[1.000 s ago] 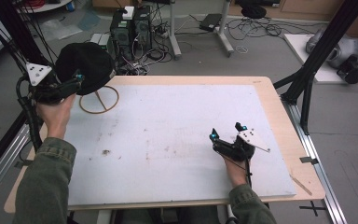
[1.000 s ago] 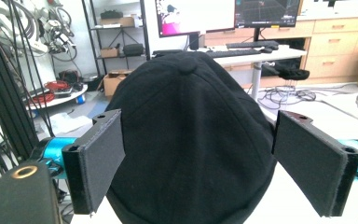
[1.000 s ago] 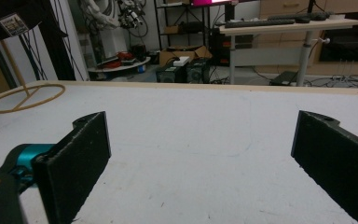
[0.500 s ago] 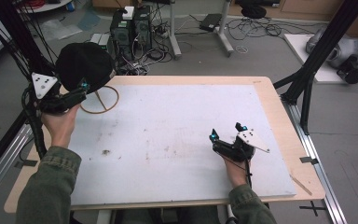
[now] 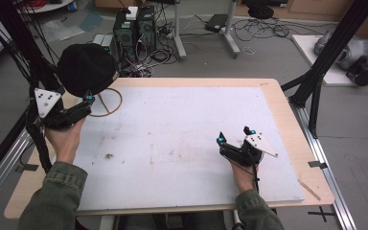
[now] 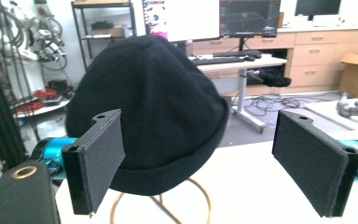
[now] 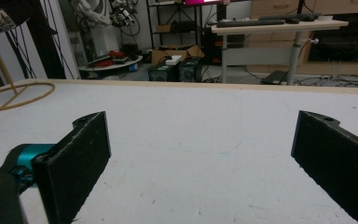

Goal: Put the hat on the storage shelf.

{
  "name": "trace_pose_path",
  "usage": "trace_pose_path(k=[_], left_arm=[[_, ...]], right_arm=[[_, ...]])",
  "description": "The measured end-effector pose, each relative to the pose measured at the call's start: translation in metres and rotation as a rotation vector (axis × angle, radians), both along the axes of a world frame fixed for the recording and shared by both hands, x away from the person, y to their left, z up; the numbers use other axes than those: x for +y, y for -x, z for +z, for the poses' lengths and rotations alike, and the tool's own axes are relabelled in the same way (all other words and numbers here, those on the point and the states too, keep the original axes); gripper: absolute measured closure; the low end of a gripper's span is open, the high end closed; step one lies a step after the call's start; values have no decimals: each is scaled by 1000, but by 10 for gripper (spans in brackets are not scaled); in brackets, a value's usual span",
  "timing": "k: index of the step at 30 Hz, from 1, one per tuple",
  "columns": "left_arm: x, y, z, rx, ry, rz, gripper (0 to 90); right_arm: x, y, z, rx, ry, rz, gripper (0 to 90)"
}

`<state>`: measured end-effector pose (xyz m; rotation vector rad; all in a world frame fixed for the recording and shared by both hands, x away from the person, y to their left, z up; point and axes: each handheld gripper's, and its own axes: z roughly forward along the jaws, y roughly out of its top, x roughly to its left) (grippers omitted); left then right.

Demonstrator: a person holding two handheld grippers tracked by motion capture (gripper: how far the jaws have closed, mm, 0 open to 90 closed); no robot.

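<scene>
A black knit hat (image 5: 87,68) sits on a gold wire stand (image 5: 108,102) at the table's far left corner. My left gripper (image 5: 87,103) is held just in front of and below the hat's brim, open, with nothing between its pads. In the left gripper view the hat (image 6: 149,107) is straight ahead beyond the open left gripper (image 6: 200,163), and the stand's ring (image 6: 161,205) shows under it. My right gripper (image 5: 234,135) rests low over the white mat at the right, open. The right gripper view has the open right gripper (image 7: 200,158) over bare mat, with the stand's ring (image 7: 14,95) far left.
A white mat (image 5: 182,143) covers most of the wooden table (image 5: 287,110). Black frame posts stand at the left edge (image 5: 24,62) and off the right corner (image 5: 321,62). Computer towers (image 5: 134,28) and cables lie on the floor beyond the far edge.
My left gripper has drifted a little down and back toward the person, away from the hat's brim. The hat, the stand and the right gripper have stayed put.
</scene>
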<state>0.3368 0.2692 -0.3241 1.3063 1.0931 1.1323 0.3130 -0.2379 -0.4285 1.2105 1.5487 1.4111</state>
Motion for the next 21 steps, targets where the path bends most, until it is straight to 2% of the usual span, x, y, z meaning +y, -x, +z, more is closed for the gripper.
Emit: trace_pose_path(k=[3, 6, 14, 17, 21], left_arm=[[-5, 5, -5, -10, 5, -9, 183], [-8, 9, -12, 0, 4, -14, 183], [-2, 13, -21, 22, 21, 8, 181], [0, 15, -22, 14, 25, 15, 179], [3, 20, -29, 23, 30, 23, 179]], right_arm=[[0, 0, 0, -1, 5, 5, 37], [0, 0, 0, -1, -1, 4, 37], [-4, 0, 0, 4, -11, 1, 37], [-4, 0, 0, 1, -7, 1, 37], [-4, 0, 0, -4, -5, -2, 37]])
